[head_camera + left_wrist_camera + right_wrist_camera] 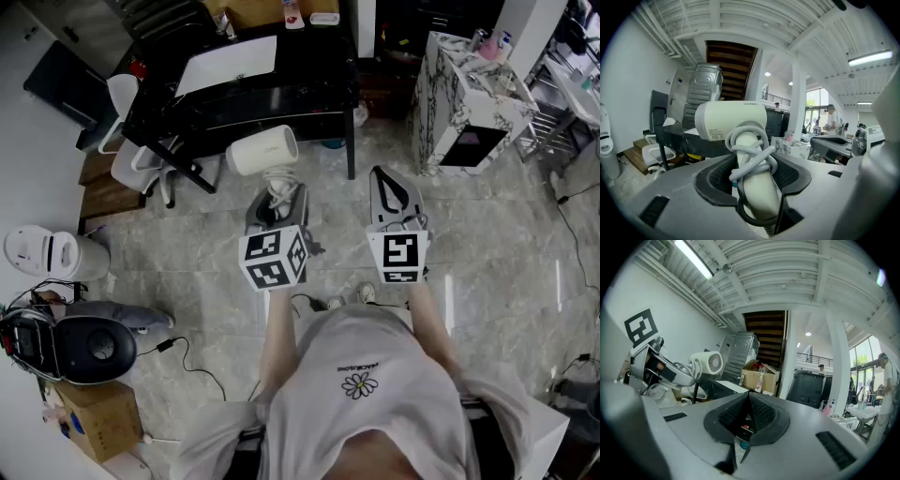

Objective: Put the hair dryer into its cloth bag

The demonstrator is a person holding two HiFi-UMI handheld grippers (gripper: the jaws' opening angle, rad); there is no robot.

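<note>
While my left gripper [277, 202] clamps the hair dryer [263, 150] by its cord-wrapped handle at eleven o'clock, my empty right gripper [392, 187], jaws together, must next find the cloth bag, which no view shows.

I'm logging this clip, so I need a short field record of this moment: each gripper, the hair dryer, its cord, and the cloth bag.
left gripper: closed on the hair dryer's handle, holding it up in the air
hair dryer: white, handle between the jaws, barrel beyond them
cord: grey, wound around the handle
right gripper: jaws together, nothing between them
cloth bag: not seen in any view
</note>
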